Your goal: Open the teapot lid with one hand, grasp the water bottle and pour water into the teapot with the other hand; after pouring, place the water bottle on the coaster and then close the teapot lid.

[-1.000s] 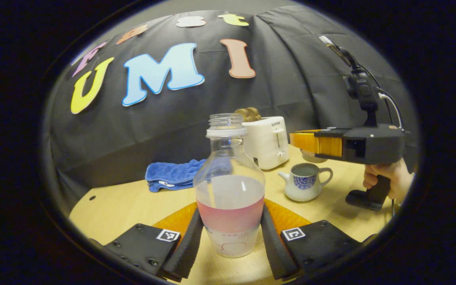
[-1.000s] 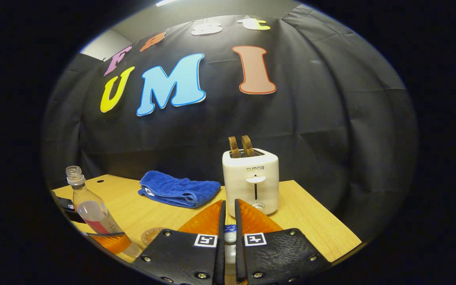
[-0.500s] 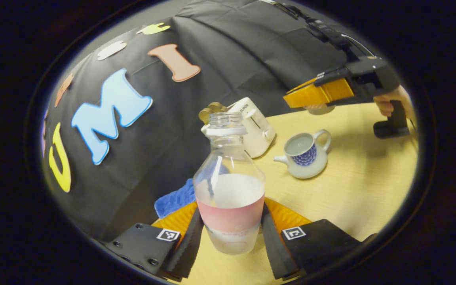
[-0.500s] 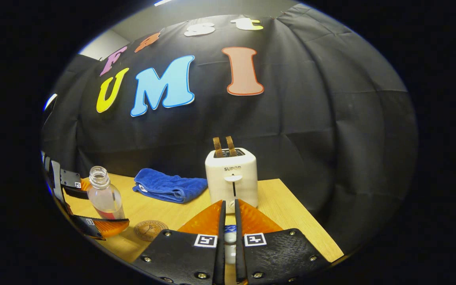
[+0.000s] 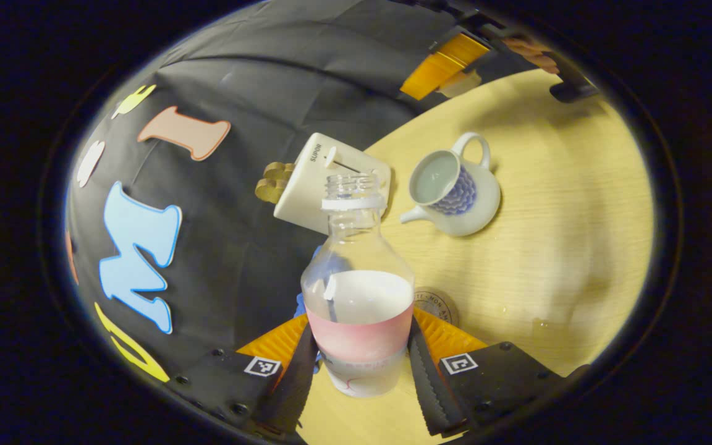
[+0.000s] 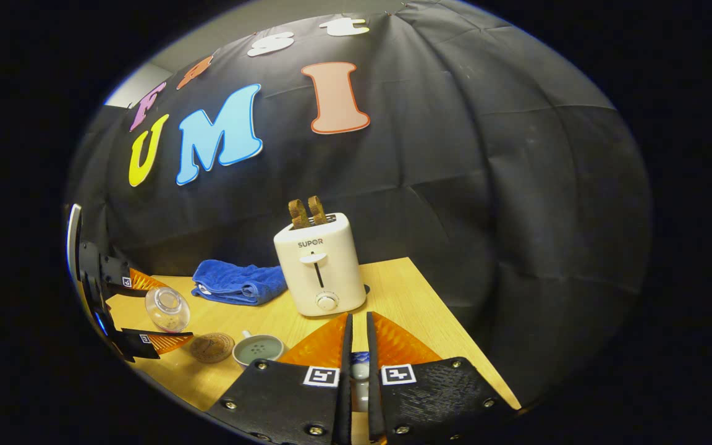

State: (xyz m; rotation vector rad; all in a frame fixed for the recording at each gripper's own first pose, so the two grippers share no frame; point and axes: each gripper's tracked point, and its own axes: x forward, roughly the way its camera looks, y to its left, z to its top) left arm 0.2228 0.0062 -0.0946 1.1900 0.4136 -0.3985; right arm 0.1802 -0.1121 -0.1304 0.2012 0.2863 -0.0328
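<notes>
Bench [image 5: 554, 204]: a pale wood top is seen under every item, with the black booth cloth behind it.
Toaster [image 6: 320, 264]: a white unit with two browned slices raised from its slots is set near the back edge of the bench.
Towel [image 6: 238, 283]: a folded blue cloth is laid just beside the toaster, on the bottle's side.
Water bottle [image 5: 358, 290]: the uncapped clear bottle is gripped low on its body and tipped, its open mouth turned toward the teapot; liquid is seen inside.
Left tool [image 5: 360, 364]: it is clenched on the water bottle, both fingers pressed against its sides.
Teapot [image 5: 452, 187]: the white pot with a blue pattern is stood lidless on the bench, near the toaster, with water visible inside.
Right tool [image 6: 356, 364]: it is closed to a narrow slit on a small blue-and-white piece, probably the teapot lid's knob, though little of it is shown.
Coaster [image 6: 212, 347]: a round brown disc is laid bare on the bench, just beside the teapot.
</notes>
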